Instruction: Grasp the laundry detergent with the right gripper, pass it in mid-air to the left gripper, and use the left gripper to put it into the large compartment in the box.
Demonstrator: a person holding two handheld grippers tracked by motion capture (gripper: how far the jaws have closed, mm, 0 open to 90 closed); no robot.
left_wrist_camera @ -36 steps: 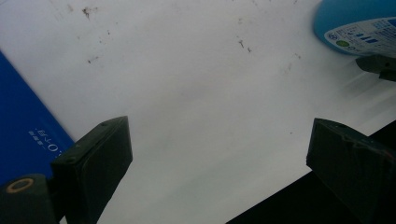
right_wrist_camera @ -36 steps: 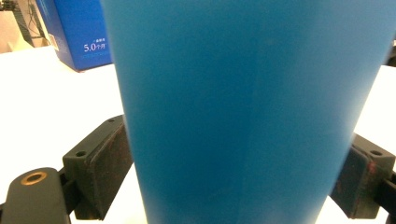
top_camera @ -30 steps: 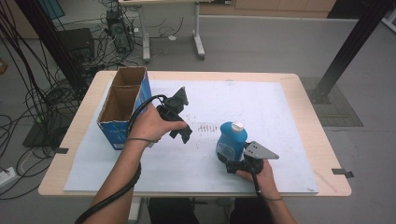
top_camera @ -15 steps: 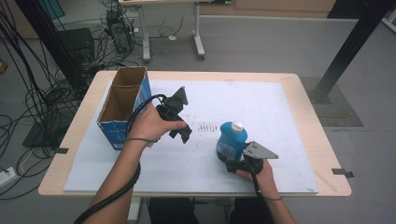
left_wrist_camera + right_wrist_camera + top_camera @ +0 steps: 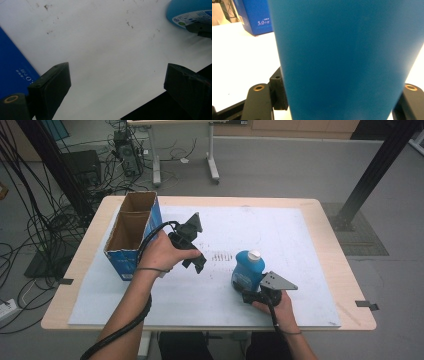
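High view: the blue bottle (image 5: 247, 270) with a white cap stands upright on the white sheet (image 5: 300, 245) covering the bench (image 5: 330, 220), right of centre in the frame. The right tool (image 5: 248, 292) sits at the bottle's base, just below it in the picture, and its jaws have just been closing with the bottle between them. The left tool (image 5: 196, 262) hangs above the sheet left of the bottle, apart from it, beside the open cardboard box (image 5: 131, 232) at centre left.

Left gripper view: the left tool (image 5: 117, 82) stands wide with nothing between its jaws; the bottle (image 5: 186, 11) shows in the upper right corner, the box (image 5: 13, 67) at the left edge.

Right gripper view: the bottle (image 5: 344, 60) stands between the right tool's jaws, pressed at both sides.
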